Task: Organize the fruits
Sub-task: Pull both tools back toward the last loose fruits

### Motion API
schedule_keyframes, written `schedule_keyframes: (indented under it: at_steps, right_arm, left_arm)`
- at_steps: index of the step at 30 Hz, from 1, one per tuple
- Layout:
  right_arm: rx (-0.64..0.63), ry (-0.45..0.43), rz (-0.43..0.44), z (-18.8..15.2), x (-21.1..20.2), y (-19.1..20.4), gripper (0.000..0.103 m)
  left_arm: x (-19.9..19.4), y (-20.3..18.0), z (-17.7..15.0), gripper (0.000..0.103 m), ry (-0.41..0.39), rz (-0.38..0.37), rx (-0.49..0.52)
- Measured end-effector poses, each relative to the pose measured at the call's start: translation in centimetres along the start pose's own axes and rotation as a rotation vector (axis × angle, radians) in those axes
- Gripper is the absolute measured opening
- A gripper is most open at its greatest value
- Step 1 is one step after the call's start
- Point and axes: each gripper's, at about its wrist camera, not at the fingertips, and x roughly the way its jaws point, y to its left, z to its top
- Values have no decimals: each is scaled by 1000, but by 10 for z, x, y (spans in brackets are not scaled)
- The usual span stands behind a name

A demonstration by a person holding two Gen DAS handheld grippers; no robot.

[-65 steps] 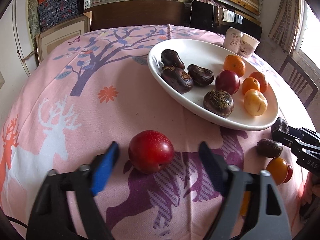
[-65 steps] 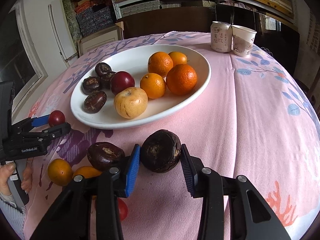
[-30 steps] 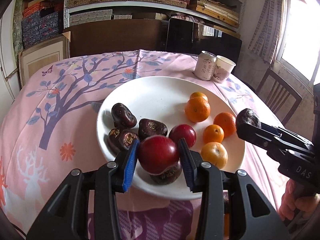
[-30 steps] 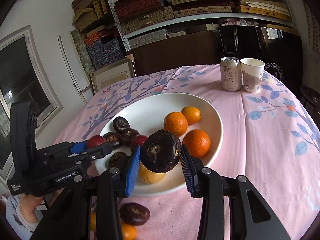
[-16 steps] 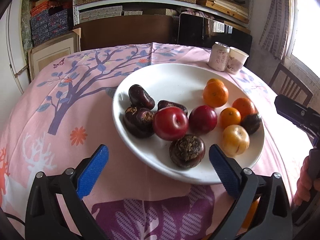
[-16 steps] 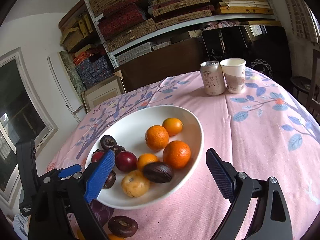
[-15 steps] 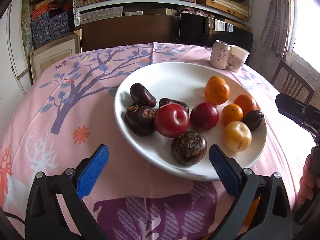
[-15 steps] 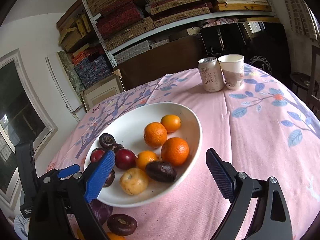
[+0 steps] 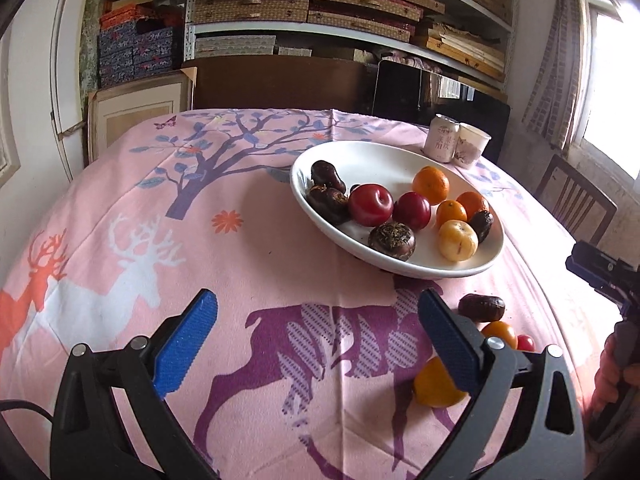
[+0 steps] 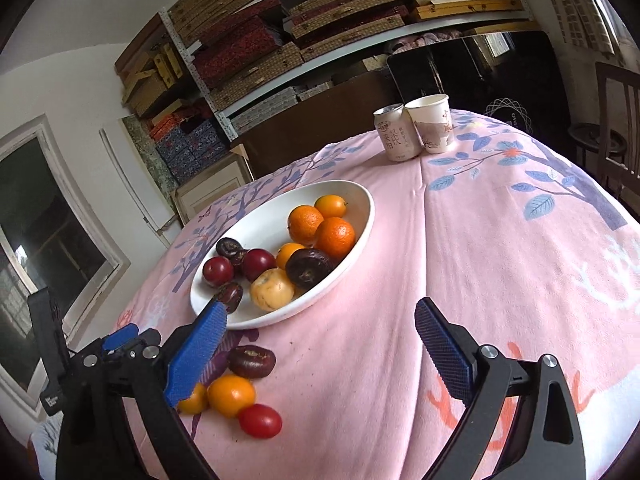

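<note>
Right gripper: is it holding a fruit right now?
No. The right gripper is open and empty above the tablecloth, with the small red fruit lying loose outside the white plate.

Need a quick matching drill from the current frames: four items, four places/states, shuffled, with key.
Items:
1. yellow plum
2. small red tomato
3. drink can
4. left gripper

Places/states:
A. on the tablecloth, outside the plate
B. open, holding nothing
C. on the white plate
D. beside the paper cup

Pairs: 1-C, 2-A, 3-D, 4-B
</note>
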Motion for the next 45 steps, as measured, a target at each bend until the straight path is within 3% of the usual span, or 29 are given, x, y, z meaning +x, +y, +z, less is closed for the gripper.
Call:
schedule_keyframes:
  at_steps: [3,6,9,14,20,25,29,35,45]
  right_arm:
    - [-73,50,38,-9,-1,17,96]
    - [-102,123,55,-16,5,26,96]
    - [-140,197,22,-21,14,35,96]
    - [-249,218,-74,-34,10,56,96]
    - [-348,243,-119,-47,6,74,94]
    - [-329,282,-121,-46,13,70,85]
    - [-326,306,-128,-47,18,69,80]
    - [-309,378,-112,-50,32,67,48]
    - [-314,376,-131,-51,34,70,47]
  left_arm:
    - [-1,2,-7,99,41,-40,-28]
    - [-1,-8,-13,99,73,-66,6]
    - [-1,-25,-18,99,87,-79,85]
    - [6,-48,-23,99,131,-76,199]
    - [15,-55,-27,99,186,-84,234]
    - [17,-59,-29,99,199,-88,249]
    - [33,-64,-32,99,277,-42,273]
    - [36,-62,-33,99,290,-47,260]
    - [35,-62,-32,99,279,-47,262]
